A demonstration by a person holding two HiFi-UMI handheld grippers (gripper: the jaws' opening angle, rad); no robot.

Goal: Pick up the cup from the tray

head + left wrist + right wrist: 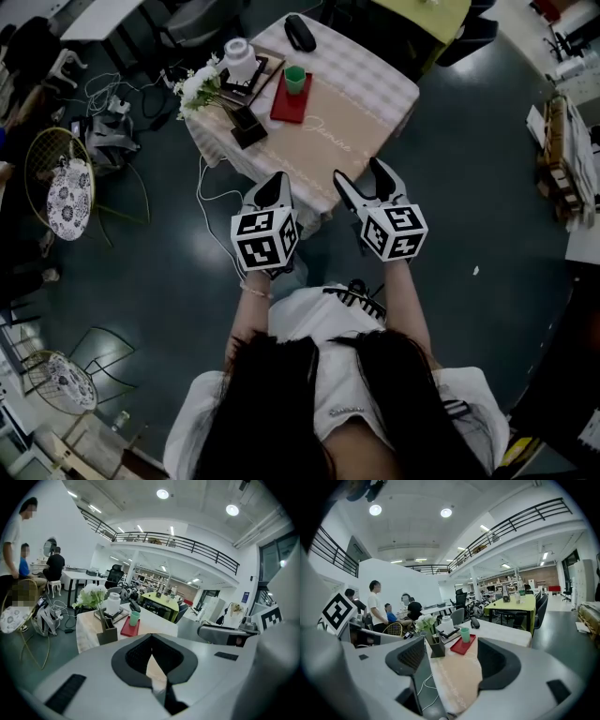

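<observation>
You hold both grippers low in front of your body, short of the table (361, 108), and neither one touches anything on it. Your left gripper (273, 184) has its jaws brought together, and its own view shows the dark pads (133, 656) meeting with nothing between them. Your right gripper (362, 176) stands wide, and in the right gripper view its two pads (411, 656) sit well apart with only the far table showing through the gap. The green cup (295, 79) stands upright on the red tray (288, 107), toward the tray's far end, well apart from both grippers. The tray lies flat on the pale cloth on the far half of the table, just right of a dark box (247, 127) that stands beside a bunch of white flowers (198, 87). Behind those, a white jar (239, 59) sits on a dark flat stand near the far left corner, and a black oblong object (300, 33) lies at the far edge. From the left gripper view the cup (135, 618) appears just above the closed jaws and a little left of them, while in the right gripper view the cup (465, 634) and tray (459, 648) sit almost centred between the open jaws. A white cable (208, 216) trails down the table's left side to the dark floor.
</observation>
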